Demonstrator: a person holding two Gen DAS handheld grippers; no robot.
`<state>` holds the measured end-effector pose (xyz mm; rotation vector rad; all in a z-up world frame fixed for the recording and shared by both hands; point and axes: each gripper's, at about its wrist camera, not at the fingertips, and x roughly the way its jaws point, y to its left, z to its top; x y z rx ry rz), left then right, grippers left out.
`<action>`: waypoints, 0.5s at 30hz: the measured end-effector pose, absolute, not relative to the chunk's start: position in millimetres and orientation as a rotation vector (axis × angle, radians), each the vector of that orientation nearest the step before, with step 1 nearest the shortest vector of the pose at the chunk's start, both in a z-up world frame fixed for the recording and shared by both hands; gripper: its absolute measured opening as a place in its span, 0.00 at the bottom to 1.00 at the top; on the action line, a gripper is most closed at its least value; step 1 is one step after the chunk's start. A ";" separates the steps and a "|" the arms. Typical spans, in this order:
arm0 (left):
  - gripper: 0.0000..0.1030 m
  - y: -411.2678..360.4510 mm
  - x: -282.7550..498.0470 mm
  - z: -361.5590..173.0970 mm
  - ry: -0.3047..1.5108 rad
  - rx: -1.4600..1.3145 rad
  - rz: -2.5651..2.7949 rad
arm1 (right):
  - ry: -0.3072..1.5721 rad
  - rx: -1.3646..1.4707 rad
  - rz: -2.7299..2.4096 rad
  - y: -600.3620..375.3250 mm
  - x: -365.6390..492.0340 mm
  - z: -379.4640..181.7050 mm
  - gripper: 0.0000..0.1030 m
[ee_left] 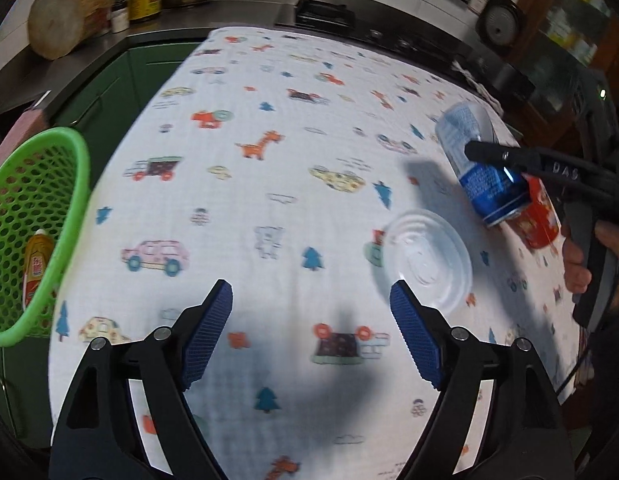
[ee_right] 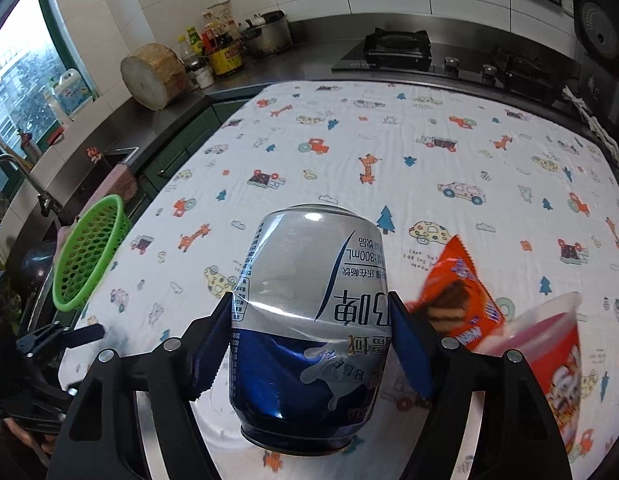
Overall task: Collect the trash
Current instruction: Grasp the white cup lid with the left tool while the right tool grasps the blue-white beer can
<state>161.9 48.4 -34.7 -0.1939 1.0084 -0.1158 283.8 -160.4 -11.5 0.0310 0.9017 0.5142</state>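
My right gripper (ee_right: 309,300) is shut on a dented blue and silver can (ee_right: 305,320), held clear of the cartoon-print tablecloth (ee_right: 349,168). In the left wrist view the same can (ee_left: 477,168) hangs tilted at the right with a black finger (ee_left: 509,156) across it. An orange snack wrapper (ee_right: 457,300) and a red cup (ee_right: 557,368) lie just right of the can. My left gripper (ee_left: 309,286) is open over the cloth with nothing between its pads. A clear plastic lid (ee_left: 425,256) lies by its right fingertip. A green mesh basket (ee_left: 33,220) sits at the table's left edge with a small bottle (ee_left: 37,264) inside.
A dark counter runs behind the table with a round wooden chopping block (ee_right: 153,76), sauce bottles (ee_right: 217,48), a pot (ee_right: 269,32) and a gas stove (ee_right: 397,48). A sink and tap (ee_right: 13,176) stand at the left under a window. A hand (ee_left: 577,264) grips the right tool.
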 end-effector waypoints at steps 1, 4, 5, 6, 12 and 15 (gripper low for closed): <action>0.82 41.2 161.1 -36.1 1.011 -0.178 -0.130 | 0.892 0.030 0.520 -163.4 278.9 -8.2 0.69; 0.84 19.3 160.9 -40.3 1.019 -0.138 -0.170 | 0.862 0.021 0.532 -174.4 261.7 1.8 0.69; 0.83 11.3 161.5 -41.7 1.021 -0.122 -0.184 | 0.857 0.018 0.534 -177.2 257.9 3.1 0.69; 0.83 7.0 162.0 -42.9 1.021 -0.113 -0.192 | 0.849 0.013 0.538 -180.9 252.1 5.1 0.69; 0.90 -29.4 163.2 -47.1 1.025 -0.044 -0.296 | 0.820 -0.008 0.549 -200.8 225.5 10.6 0.69; 0.93 -47.6 164.8 -48.4 1.009 0.019 -0.307 | 0.810 -0.006 0.550 -209.7 217.9 11.2 0.69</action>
